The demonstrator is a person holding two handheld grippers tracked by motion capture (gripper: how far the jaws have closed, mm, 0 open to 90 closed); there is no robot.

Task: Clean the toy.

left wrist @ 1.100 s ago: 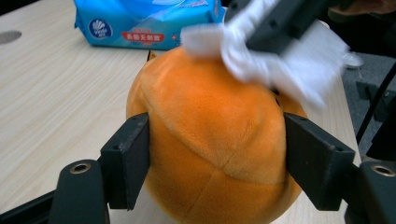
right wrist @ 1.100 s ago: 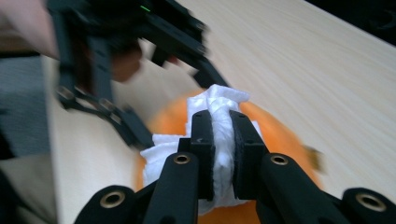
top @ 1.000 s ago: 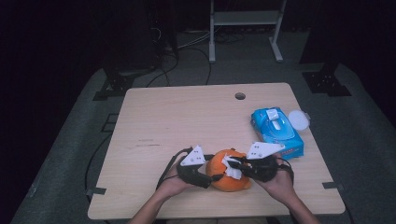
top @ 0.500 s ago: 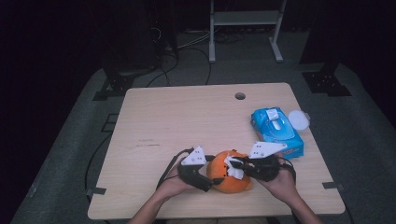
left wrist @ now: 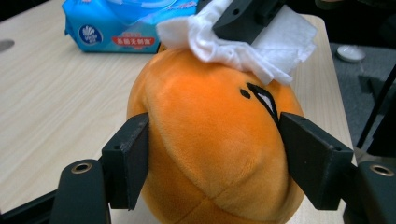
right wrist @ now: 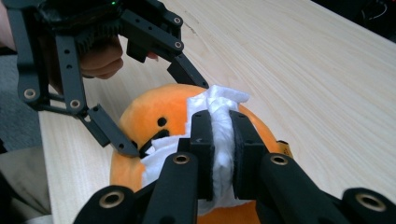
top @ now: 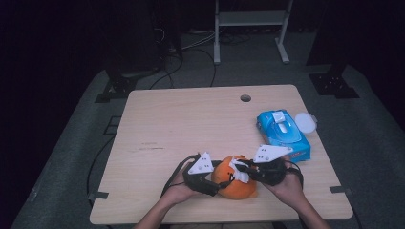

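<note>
The left claw [left wrist: 212, 154] opens up for a moment, then squeezes back in on both sides of the orange plush toy [left wrist: 215, 140].

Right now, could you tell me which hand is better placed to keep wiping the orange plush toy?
The right. Its claw is shut on the white wipe atop the plush toy, while the left claw, whose jaws just closed, clamps the toy's sides.

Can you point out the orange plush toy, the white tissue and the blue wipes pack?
plush toy [left wrist: 210, 154], left gripper view, its orange front.
tissue [right wrist: 222, 126], right gripper view, the pinched fold.
wipes pack [top: 286, 138], high view, its blue top.
</note>
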